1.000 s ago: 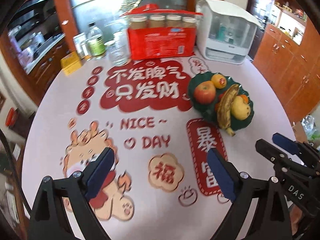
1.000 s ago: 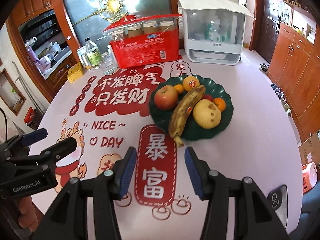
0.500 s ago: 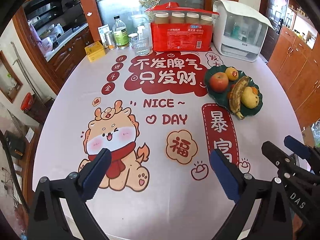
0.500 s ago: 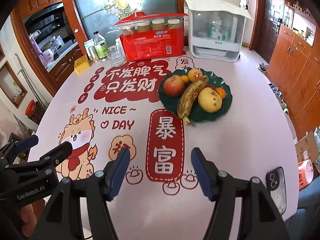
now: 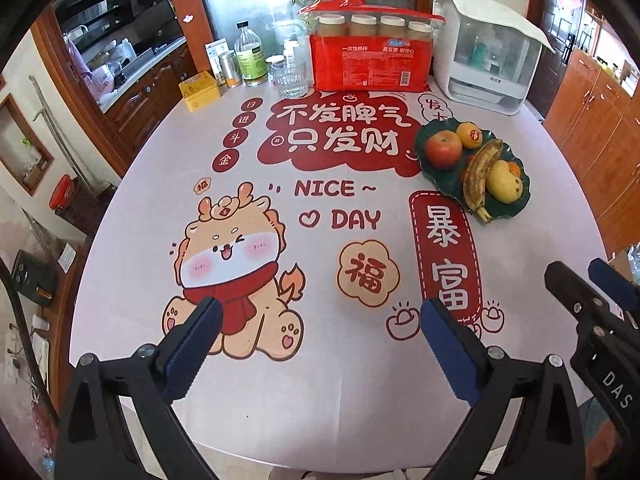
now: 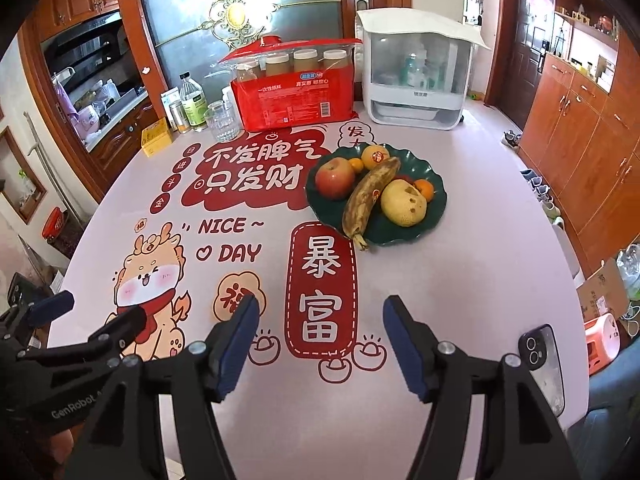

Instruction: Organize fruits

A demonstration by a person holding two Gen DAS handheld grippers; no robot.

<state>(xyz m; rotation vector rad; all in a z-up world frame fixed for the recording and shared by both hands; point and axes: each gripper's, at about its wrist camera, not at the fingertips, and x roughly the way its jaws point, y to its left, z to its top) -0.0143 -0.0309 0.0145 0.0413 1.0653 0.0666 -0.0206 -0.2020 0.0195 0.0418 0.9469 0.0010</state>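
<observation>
A dark green plate (image 6: 434, 216) (image 5: 444, 186) on the printed tablecloth holds a red apple (image 6: 334, 179) (image 5: 442, 149), a brown-spotted banana (image 6: 368, 198) (image 5: 480, 174), a yellow pear (image 6: 403, 202) (image 5: 505, 181), an orange with a sticker (image 6: 374, 156) (image 5: 469, 135) and small tangerines (image 6: 424, 189). My left gripper (image 5: 320, 330) is open and empty near the table's front edge. My right gripper (image 6: 320, 330) is open and empty, well short of the plate. Each gripper shows at the side of the other's view.
At the back stand a red pack of paper cups (image 6: 296, 98), a white dish cabinet (image 6: 418, 80), a glass (image 6: 222, 122), bottles (image 6: 192, 106) and a yellow box (image 6: 156, 142). A phone (image 6: 542, 364) lies at the front right edge.
Both grippers have drawn back and up from the plate toward the table's front edge, so more of the tablecloth shows. Both stay open. The fruit has not moved.
</observation>
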